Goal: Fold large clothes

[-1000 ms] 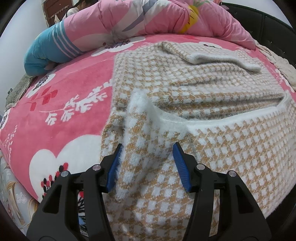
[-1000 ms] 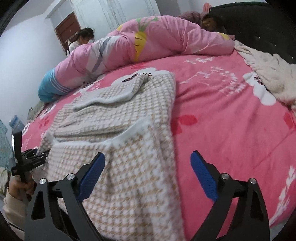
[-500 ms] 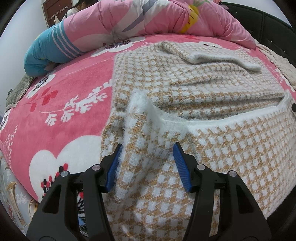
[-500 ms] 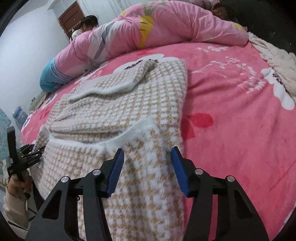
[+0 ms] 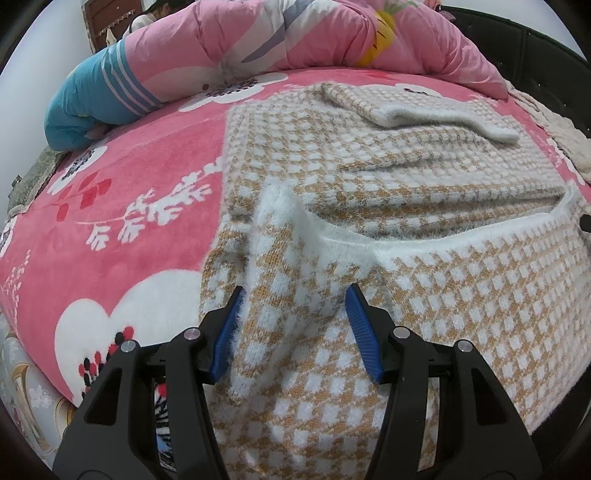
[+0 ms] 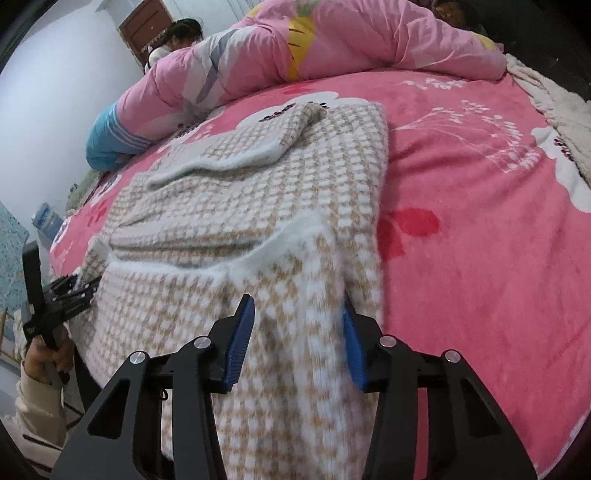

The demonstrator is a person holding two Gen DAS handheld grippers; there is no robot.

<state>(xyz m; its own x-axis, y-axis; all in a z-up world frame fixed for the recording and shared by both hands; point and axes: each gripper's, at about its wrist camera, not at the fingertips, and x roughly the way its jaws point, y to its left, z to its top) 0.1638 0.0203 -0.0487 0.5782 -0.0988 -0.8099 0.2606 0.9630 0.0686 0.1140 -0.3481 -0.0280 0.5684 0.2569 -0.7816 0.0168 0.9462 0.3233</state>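
A beige-and-white checked knit sweater [image 5: 406, 177] lies spread on the pink bed, a folded sleeve [image 5: 424, 110] on its far part. Its near white-trimmed edge hangs over the bed's side. In the left wrist view my left gripper [image 5: 294, 291] has a raised fold of the near-left corner squeezed between its blue pads. In the right wrist view the sweater [image 6: 258, 184] has its near-right corner bunched inside my right gripper [image 6: 297, 299]. That gripper's jaws are closing and both pads touch the knit. My left gripper [image 6: 70, 295] also shows at the far left, held by a hand [image 6: 48, 354].
A pink flowered blanket [image 6: 480, 221] covers the bed. A rolled pink and blue quilt [image 5: 295, 33] lies along the far side, with a person [image 6: 181, 37] behind it. A cream fleece throw [image 6: 554, 103] sits at the right edge by the dark headboard.
My right gripper came down onto the sweater's near-right corner and its wide jaws narrowed around the knit. The left gripper and its fold stayed as they were.
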